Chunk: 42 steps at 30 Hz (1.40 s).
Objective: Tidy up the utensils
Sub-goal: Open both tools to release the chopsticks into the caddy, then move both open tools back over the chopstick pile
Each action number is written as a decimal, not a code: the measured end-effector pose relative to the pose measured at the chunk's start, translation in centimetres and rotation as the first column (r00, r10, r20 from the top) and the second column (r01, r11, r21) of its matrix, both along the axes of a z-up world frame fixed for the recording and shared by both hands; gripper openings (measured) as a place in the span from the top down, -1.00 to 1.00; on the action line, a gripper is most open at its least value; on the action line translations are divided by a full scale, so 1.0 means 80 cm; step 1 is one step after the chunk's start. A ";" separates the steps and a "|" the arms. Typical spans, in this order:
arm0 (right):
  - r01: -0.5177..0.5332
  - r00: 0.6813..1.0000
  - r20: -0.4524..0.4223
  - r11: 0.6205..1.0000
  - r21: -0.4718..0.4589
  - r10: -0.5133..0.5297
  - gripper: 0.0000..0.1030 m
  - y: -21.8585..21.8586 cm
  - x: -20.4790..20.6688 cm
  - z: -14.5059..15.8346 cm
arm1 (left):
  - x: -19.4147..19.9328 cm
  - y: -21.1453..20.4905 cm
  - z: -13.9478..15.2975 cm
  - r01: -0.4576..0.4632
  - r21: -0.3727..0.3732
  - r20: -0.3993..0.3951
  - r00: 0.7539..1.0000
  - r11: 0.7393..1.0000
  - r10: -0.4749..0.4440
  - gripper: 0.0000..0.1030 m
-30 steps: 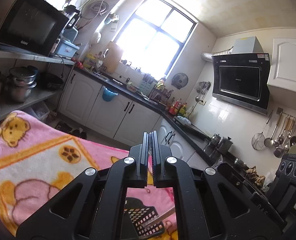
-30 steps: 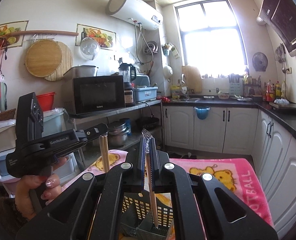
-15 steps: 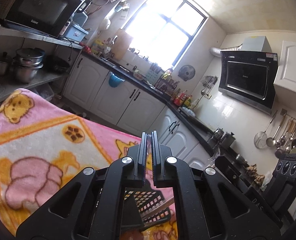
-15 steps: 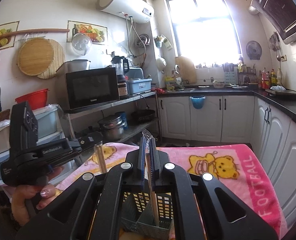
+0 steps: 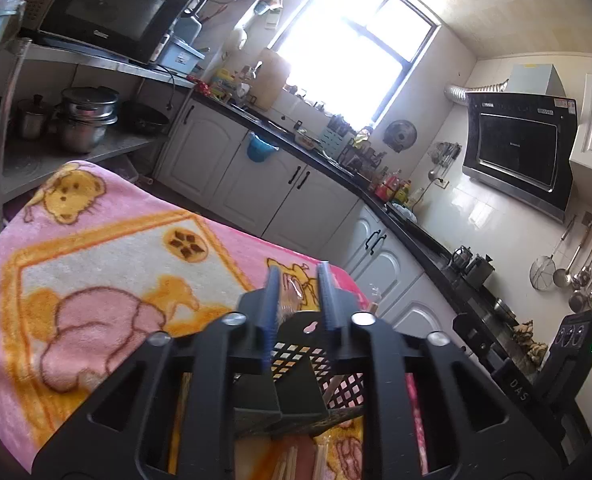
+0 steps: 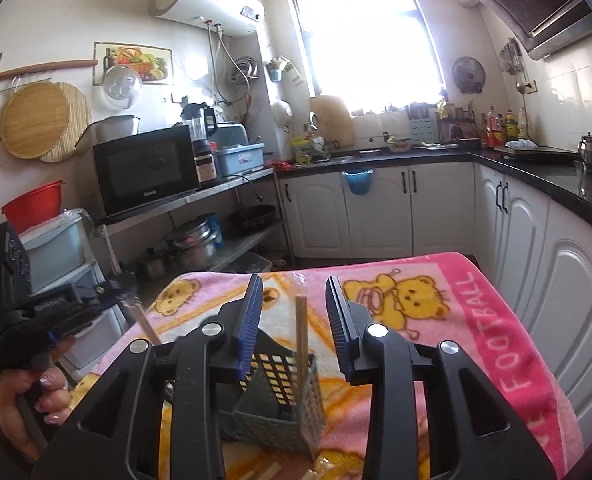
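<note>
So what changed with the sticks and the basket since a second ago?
Both tools sank toward the basket and their jaws have just been opening. The right tool let go of its chopstick, which now stands in the basket, free between the open jaws. The left tool opened too; its stick is blurred, so I cannot tell if it is free. The basket and pink blanket stayed put.

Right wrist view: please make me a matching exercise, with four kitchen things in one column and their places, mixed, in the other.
Things:
1 central chopstick
2 microwave
3 water heater
4 blue bin

Places:
A on the metal shelf
B hanging on a cabinet door
C upright in the grey basket
D mounted high up

Pairs: 1-C; 2-A; 3-D; 4-B
</note>
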State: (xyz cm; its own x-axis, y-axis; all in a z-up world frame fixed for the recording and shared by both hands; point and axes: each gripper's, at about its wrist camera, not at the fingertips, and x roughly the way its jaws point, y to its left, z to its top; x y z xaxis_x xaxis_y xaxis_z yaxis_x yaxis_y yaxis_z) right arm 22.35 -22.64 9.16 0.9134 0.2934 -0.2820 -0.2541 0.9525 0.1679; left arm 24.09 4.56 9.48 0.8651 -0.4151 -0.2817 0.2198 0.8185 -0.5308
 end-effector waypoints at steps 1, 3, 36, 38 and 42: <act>0.001 1.000 -0.005 1.000 -0.001 -0.001 0.34 -0.001 -0.001 -0.002 | -0.002 0.002 -0.001 -0.005 -0.001 -0.001 1.000 1.000 0.005 0.58; 0.006 1.000 -0.014 1.000 -0.006 -0.007 0.29 -0.003 -0.004 -0.005 | -0.007 0.005 -0.002 -0.014 -0.004 -0.004 1.000 1.000 0.014 0.45; -0.010 0.998 -0.057 0.994 -0.107 0.004 -0.37 0.002 -0.065 -0.035 | -0.089 0.016 -0.047 -0.022 0.012 -0.089 0.996 1.000 0.023 -0.79; -0.013 0.998 -0.061 0.994 -0.113 0.006 -0.37 0.002 -0.068 -0.037 | -0.092 0.014 -0.052 -0.015 0.015 -0.101 0.995 1.000 0.017 -0.79; -0.020 0.997 -0.071 0.993 -0.119 0.012 -0.37 0.003 -0.074 -0.040 | -0.097 0.010 -0.066 0.000 0.019 -0.131 0.991 1.000 0.003 -0.79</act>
